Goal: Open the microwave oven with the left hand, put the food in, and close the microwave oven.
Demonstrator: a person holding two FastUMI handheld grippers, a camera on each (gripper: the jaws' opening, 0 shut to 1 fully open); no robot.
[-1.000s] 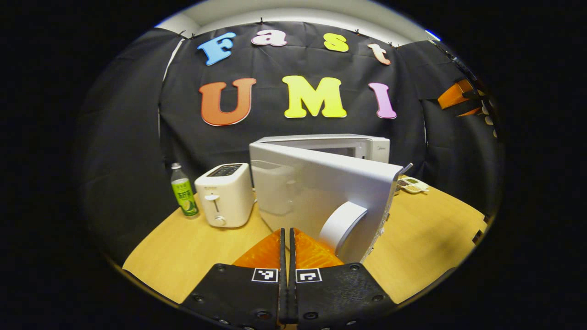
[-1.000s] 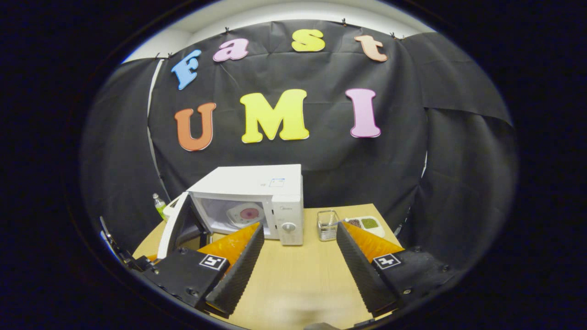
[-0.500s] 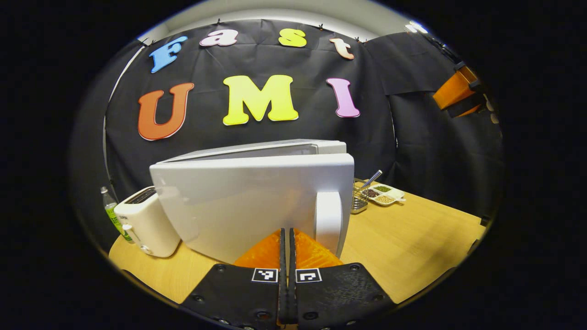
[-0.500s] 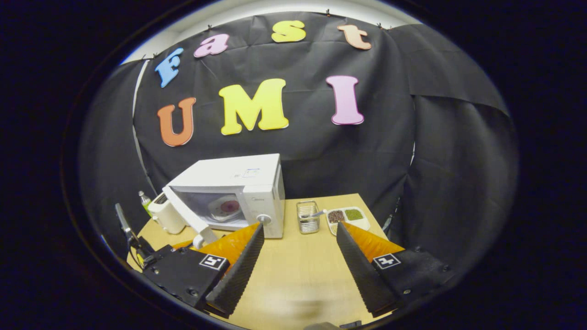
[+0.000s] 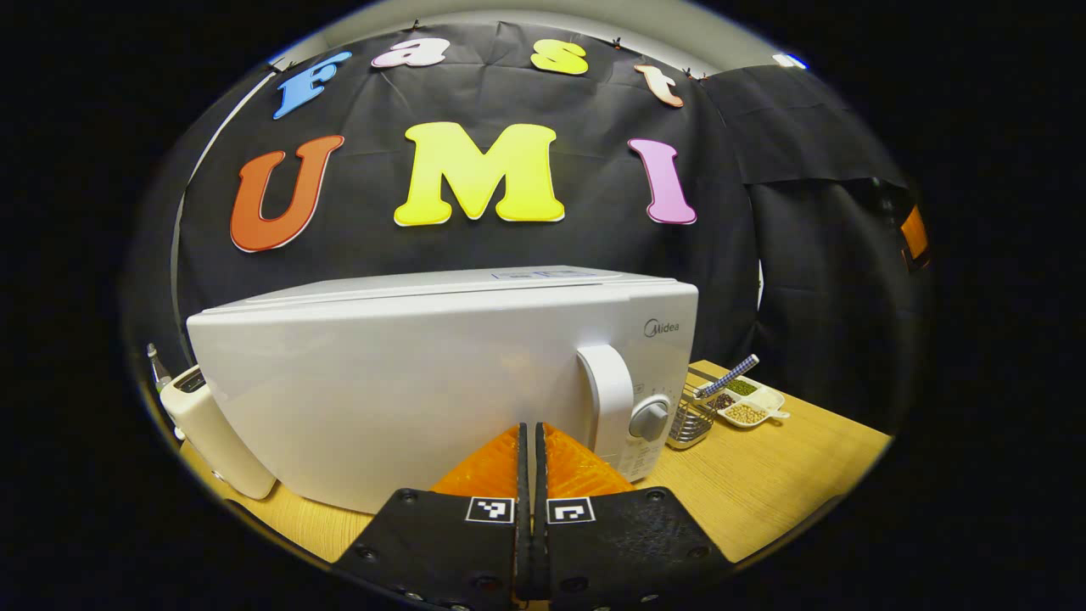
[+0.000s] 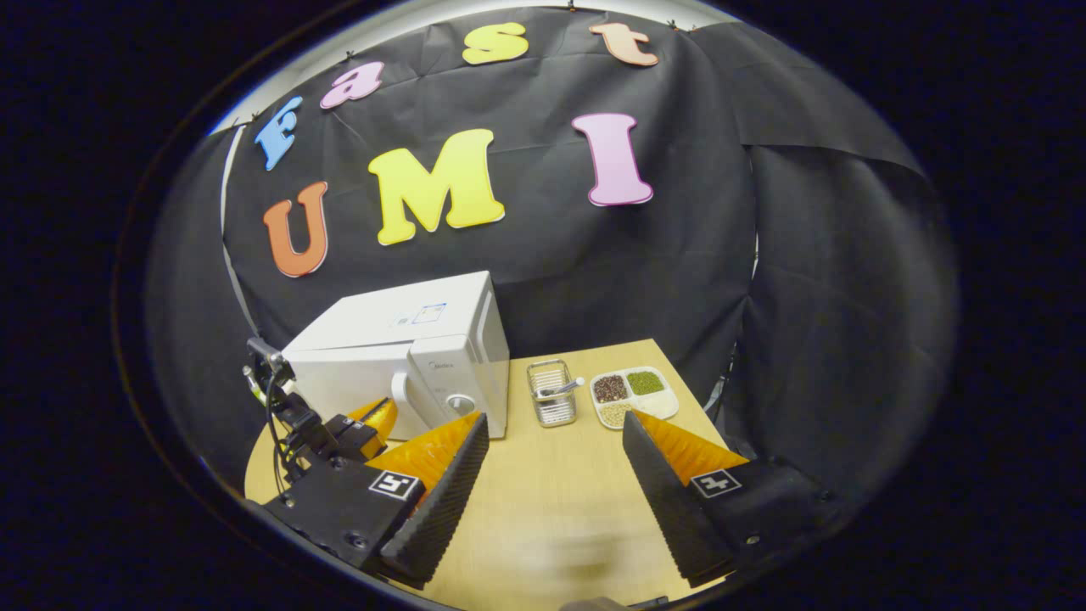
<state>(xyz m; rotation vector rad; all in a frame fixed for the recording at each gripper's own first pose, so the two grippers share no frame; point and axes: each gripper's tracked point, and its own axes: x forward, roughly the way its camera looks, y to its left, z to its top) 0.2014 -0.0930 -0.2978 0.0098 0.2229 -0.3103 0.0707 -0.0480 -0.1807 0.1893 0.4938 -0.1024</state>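
In the left gripper view, the left gripper (image 5: 529, 441) had its fingers pressed together with nothing between them, tips at or against the front of the microwave (image 5: 441, 373); whether they touched it could not be told. The door (image 5: 399, 399) sat flush, its handle (image 5: 604, 407) just right of the tips, the dial (image 5: 650, 417) beyond that. A toaster (image 5: 212, 428) stood by the left edge of the tabletop (image 5: 764, 475). A wire basket (image 5: 691, 420) and a divided dish (image 5: 745, 406) sat right of the microwave, toward the far right corner.

In the right gripper view, the right gripper (image 6: 551, 462) was spread wide, empty, over the bare near part of the tabletop (image 6: 551, 501). The microwave (image 6: 407, 365) stood at the far left, door closed; the food inside could not be seen. The left gripper (image 6: 373, 420) was at the door's lower front. The basket (image 6: 550, 392) and dish (image 6: 632, 395) lay near the far edge.
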